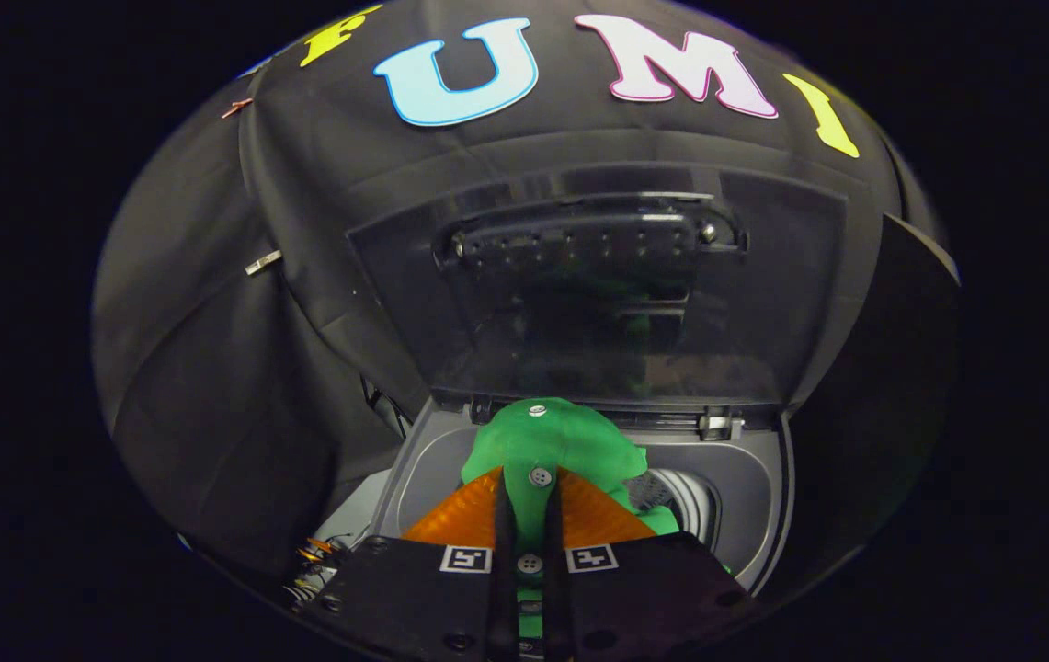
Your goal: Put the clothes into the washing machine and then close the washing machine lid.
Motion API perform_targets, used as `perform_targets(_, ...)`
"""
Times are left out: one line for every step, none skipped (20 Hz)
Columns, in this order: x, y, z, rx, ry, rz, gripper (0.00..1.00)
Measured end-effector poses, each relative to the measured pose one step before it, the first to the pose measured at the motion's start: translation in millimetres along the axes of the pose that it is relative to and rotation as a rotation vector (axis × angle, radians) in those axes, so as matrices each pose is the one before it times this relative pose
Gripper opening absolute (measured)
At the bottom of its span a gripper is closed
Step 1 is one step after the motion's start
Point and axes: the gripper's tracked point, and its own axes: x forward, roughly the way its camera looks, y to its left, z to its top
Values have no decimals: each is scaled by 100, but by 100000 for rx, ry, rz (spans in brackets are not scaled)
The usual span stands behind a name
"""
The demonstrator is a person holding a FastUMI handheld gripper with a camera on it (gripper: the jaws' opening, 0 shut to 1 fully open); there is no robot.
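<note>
My gripper is shut on a green buttoned garment; both fingers press a fold of it with a button strip between them. The cloth bulges up ahead of the fingers and hangs over the open top of the grey washing machine. Part of the drum shows to the right of the garment. The dark see-through lid stands raised upright behind the opening, hinged at the machine's back edge.
Black booth cloth drapes behind and to the left of the machine. A dark panel stands at the right side. Some wires and small metal parts lie beside the machine's left front corner.
</note>
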Motion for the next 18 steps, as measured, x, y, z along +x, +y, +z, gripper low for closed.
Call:
perform_targets(854,-59,-516,-1027,542,-167,15)
perform_targets(766,-14,-562,-1191,707,-253,15)
perform_targets(711,-46,-520,-754,569,-426,15)
perform_targets(541,-2,-650,-377,753,-284,15)
perform_targets(514,55,-581,-207,835,-98,15)
perform_targets(330,-3,-127,277,138,-71,15)
perform_targets(350,13,-20,96,-572,163,15)
perform_targets(359,-159,186,-483,-864,-205,15)
perform_targets(163,-221,279,-1518,-1355,-1186,15)
perform_targets(255,-289,72,-2195,-886,-1971,15)
perform_targets(163,-281,83,-2118,-1036,-1802,15)
perform_targets(213,-404,-50,-1650,-791,-2548,15)
perform_targets(290,-498,-169,-1414,-171,-2610,14)
perform_targets(317,-134,-491,-1296,108,-1696,16)
perform_targets(-106,-182,-313,-1160,1101,-1630,18)
perform_targets(67,-383,-149,-1496,529,-2497,30)
perform_targets(140,-197,-242,-1152,359,-1222,41)
perform_targets(25,111,-165,-117,257,-113,53)
